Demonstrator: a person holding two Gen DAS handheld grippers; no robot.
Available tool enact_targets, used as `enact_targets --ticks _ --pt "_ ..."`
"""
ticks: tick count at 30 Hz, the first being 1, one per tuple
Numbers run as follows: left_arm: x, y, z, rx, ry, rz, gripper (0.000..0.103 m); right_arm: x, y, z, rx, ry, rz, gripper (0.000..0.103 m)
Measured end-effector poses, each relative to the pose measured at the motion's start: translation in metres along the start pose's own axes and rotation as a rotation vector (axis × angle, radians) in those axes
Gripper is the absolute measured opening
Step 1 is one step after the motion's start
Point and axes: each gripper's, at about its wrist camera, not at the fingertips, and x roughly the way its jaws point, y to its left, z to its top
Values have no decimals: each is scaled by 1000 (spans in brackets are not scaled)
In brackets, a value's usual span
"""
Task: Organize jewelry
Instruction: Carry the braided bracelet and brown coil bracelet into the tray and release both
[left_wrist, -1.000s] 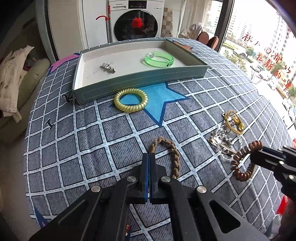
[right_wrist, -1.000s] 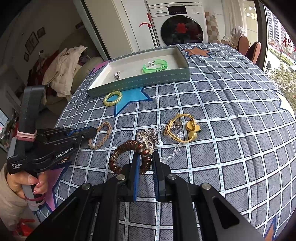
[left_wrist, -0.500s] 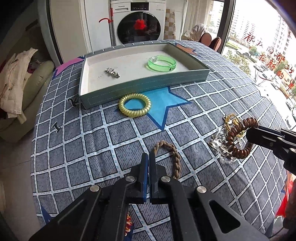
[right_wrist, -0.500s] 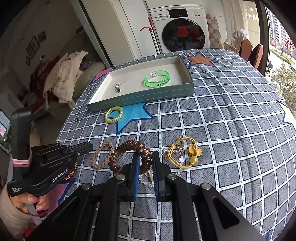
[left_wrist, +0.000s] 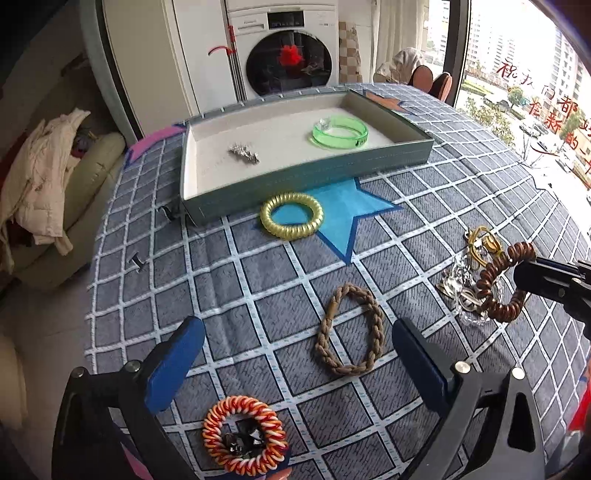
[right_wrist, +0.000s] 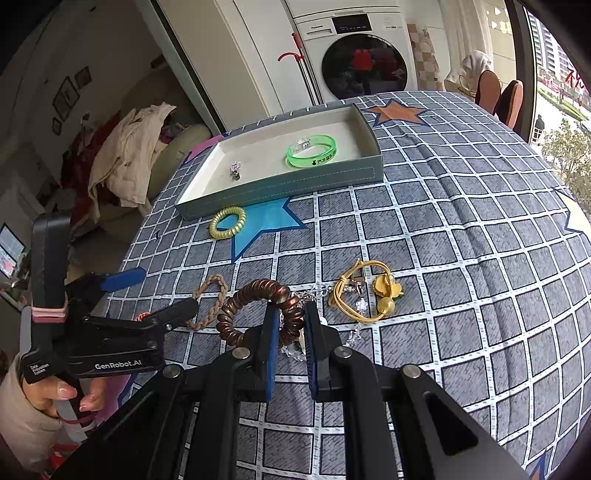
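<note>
1. Right now the right gripper (right_wrist: 288, 328) has its fingers (right_wrist: 270, 332) closed on a brown spiral hair tie (right_wrist: 255, 306), held lifted above the checked cloth (right_wrist: 461, 258) on the bench.
2. Meanwhile the left gripper (left_wrist: 295, 365) has its blue-padded fingers (left_wrist: 173, 365) spread wide apart, gripping nothing, over a braided tan bracelet (left_wrist: 351, 328) lying flat on the cloth.
3. Close under the left gripper lies a red, orange and white spiral hair tie (left_wrist: 243, 435).
4. Beside the brown tie, a yellow cord bracelet (right_wrist: 365, 295) and a clear crystal chain (right_wrist: 354, 332) lie tangled together.
5. Farther out, a gold spiral hair tie (left_wrist: 291, 216) rests just beside the near wall of the grey-green tray (left_wrist: 314, 181).
6. Inside the tray lie a green translucent bangle (left_wrist: 340, 132) and a small silver piece (left_wrist: 243, 152), well apart.
</note>
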Motion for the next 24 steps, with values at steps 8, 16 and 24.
enact_targets --ticks 8,16,24 --pt "15 -3 3 65 45 24 99 -4 -1 0 2 -10 2 14" --pt "29 -7 2 75 118 -140 40 -6 -3 1 8 -15 1 14" --pt "14 -2 5 5 74 -198 25 -7 -5 14 0 -21 -7 14"
